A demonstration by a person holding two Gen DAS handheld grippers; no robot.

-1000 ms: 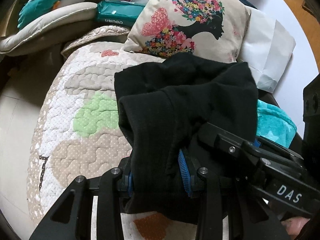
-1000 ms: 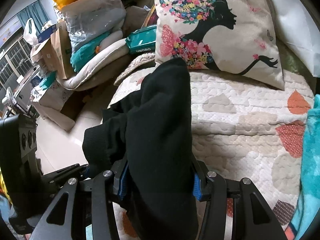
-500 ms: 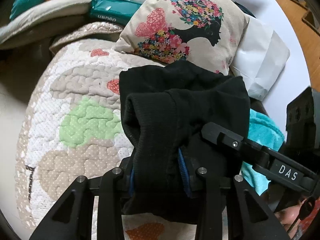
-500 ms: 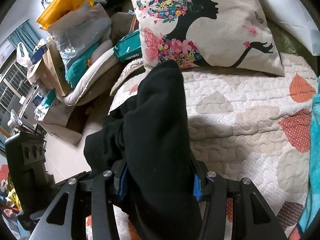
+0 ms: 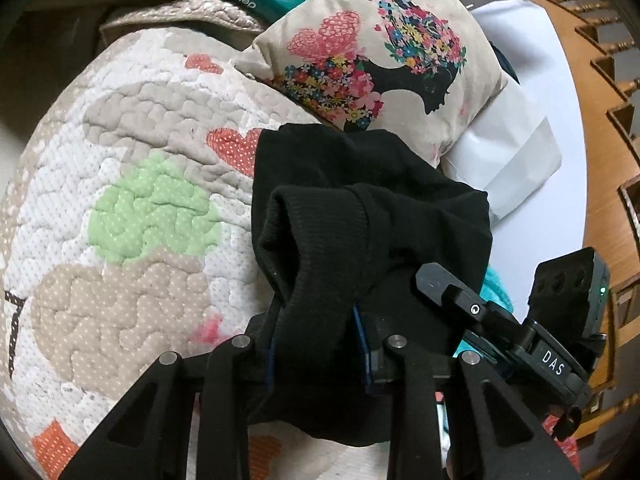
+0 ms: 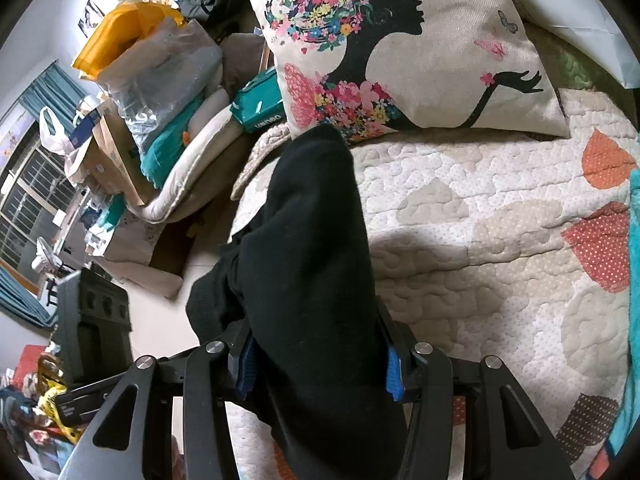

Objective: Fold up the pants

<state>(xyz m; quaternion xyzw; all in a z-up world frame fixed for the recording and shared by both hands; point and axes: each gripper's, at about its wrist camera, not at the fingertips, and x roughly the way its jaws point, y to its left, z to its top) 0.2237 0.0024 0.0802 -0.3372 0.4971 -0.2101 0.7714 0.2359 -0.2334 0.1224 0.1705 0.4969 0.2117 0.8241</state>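
Note:
Black pants [image 5: 360, 216] hang bunched between both grippers above a quilted bed cover [image 5: 132, 208]. My left gripper [image 5: 316, 344] is shut on a ribbed edge of the pants. My right gripper [image 6: 316, 360] is shut on a thick fold of the same pants [image 6: 312, 240], which drape forward over its jaws. The right gripper's body [image 5: 520, 344] shows at the lower right of the left wrist view, close beside the left one. The left gripper's body [image 6: 96, 320] shows at the lower left of the right wrist view.
A floral cushion [image 6: 400, 48] leans at the head of the bed, also in the left wrist view [image 5: 380, 52]. A white pillow [image 5: 512, 160] lies beside it. A teal towel [image 6: 634, 280] lies at the right. Bags and boxes [image 6: 140, 92] crowd the floor on the left.
Both grippers have moved forward over the bed towards the cushion, carrying the pants. The jaws have stayed shut on the cloth.

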